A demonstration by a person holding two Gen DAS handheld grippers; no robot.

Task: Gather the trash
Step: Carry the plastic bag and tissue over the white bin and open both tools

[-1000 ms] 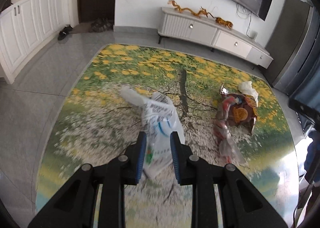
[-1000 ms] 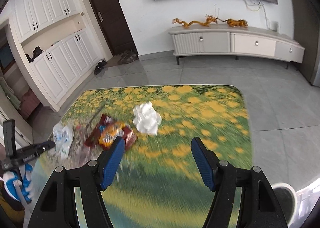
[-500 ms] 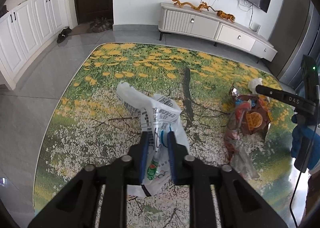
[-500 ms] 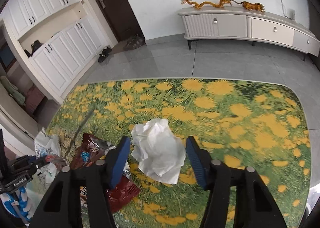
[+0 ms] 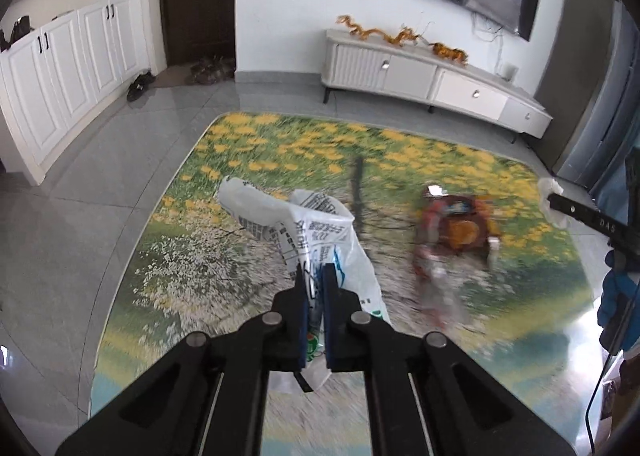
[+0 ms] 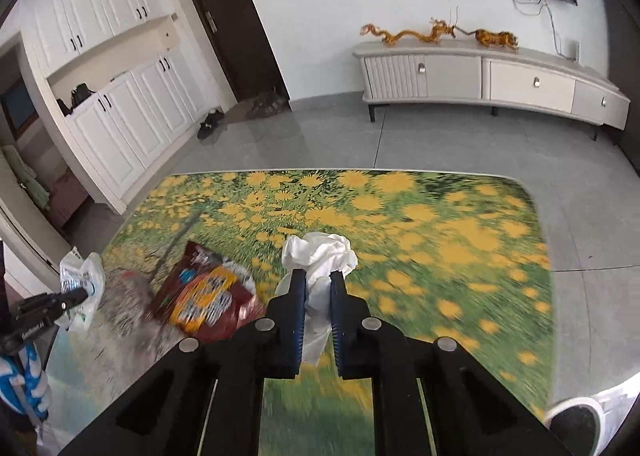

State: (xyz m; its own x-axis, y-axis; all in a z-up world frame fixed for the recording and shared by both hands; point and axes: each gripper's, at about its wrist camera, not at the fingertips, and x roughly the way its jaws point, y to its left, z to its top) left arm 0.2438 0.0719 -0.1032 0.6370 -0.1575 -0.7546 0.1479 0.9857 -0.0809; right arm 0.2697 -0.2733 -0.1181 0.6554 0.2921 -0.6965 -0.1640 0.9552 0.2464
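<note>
My left gripper (image 5: pixel 315 274) is shut on a white printed plastic bag (image 5: pixel 320 232) and holds it over the flower-print table (image 5: pixel 248 144). The bag also shows in the right wrist view (image 6: pixel 82 280), pinched by the left gripper (image 6: pixel 82 294). My right gripper (image 6: pixel 318 280) is shut on a crumpled white tissue (image 6: pixel 320 256) just above the table (image 6: pixel 460 224). A red and orange snack wrapper (image 6: pixel 208 296) lies on the table left of the tissue; it also shows in the left wrist view (image 5: pixel 456 228), blurred.
A white bin (image 6: pixel 576 416) with a dark opening shows at the lower right, beside the table. A low TV cabinet (image 6: pixel 492 76) stands at the far wall. White cupboards (image 6: pixel 120 124) line the left side. Grey tile floor (image 5: pixel 80 192) surrounds the table.
The left gripper closed fully on the plastic bag and lifted it. The right gripper moved in over the tissue, closed on it and raised it.
</note>
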